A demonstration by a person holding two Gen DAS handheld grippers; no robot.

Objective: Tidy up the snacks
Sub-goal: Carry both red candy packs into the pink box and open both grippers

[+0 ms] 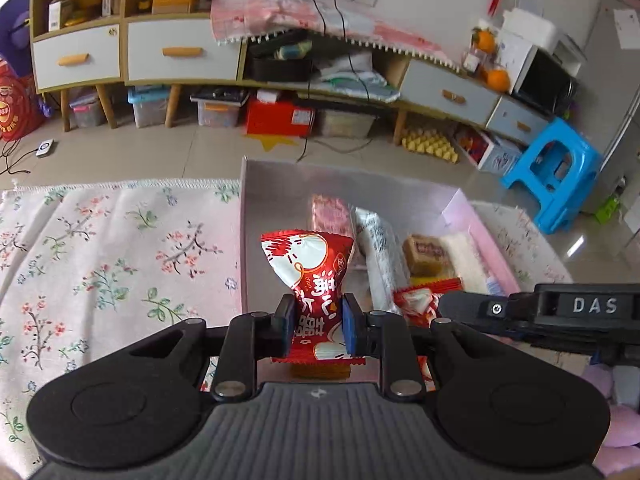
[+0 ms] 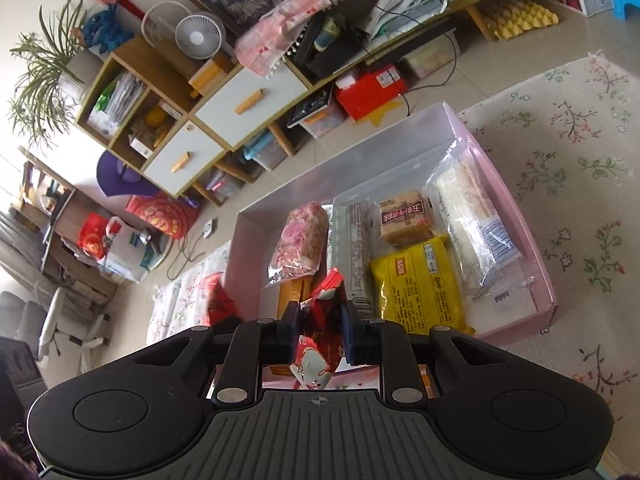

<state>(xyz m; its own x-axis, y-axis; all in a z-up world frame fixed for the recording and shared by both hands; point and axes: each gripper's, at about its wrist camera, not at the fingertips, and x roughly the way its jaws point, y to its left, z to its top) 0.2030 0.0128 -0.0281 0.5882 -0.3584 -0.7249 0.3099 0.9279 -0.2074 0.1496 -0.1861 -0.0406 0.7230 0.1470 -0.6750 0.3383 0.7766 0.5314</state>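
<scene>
My left gripper (image 1: 318,320) is shut on a red and white snack packet (image 1: 312,268), held upright over the near left part of the pink box (image 1: 245,216). My right gripper (image 2: 320,322) is shut on a second red snack packet (image 2: 322,320), above the box's (image 2: 516,216) near edge. Several snacks lie in the box: a pink rice cake (image 2: 298,242), a long silver packet (image 2: 354,248), a brown biscuit pack (image 2: 404,218), a yellow packet (image 2: 418,284) and a clear wafer pack (image 2: 472,216). The right gripper's body (image 1: 540,312) shows at the right of the left wrist view.
The box sits on a floral cloth (image 1: 100,260) over the table. Beyond it are a tiled floor, a long wooden cabinet (image 1: 180,56) with drawers, storage bins underneath and a blue plastic stool (image 1: 556,172). Another red packet (image 2: 218,298) shows blurred left of the box.
</scene>
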